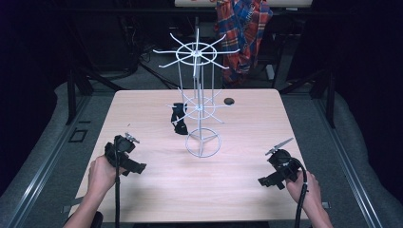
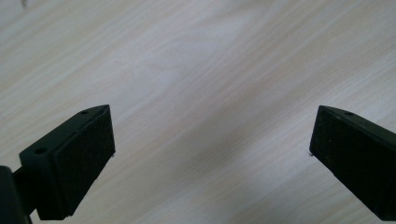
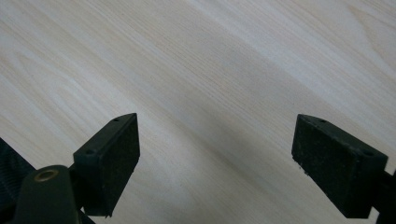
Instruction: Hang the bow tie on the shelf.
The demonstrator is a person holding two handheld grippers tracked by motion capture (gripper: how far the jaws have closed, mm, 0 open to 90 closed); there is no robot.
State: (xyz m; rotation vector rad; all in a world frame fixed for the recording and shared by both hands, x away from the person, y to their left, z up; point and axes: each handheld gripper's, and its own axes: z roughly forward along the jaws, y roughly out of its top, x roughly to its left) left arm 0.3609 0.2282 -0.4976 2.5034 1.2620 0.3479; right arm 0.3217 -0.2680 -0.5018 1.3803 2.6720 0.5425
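On the surface (image 1: 157, 190), a white wire rack (image 1: 202, 102) carries a dark item (image 1: 178, 118) on its lower tier; left hand-held gripper (image 1: 138, 167) and right hand-held gripper (image 1: 266, 181) rest wide apart, empty. Approach the item slowly, jaws aligned.

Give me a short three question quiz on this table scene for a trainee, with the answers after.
1. True or false: both grippers are open over bare wood.
2. Which side of the white wire rack does the small black item hang on: A the person's left, B the person's right?
3. What dark mark lies on the table beyond the rack?

Key
1. True: the left gripper and the right gripper each have their fingers wide apart with nothing between.
2. A.
3. A small round dark spot; what it is cannot be told.
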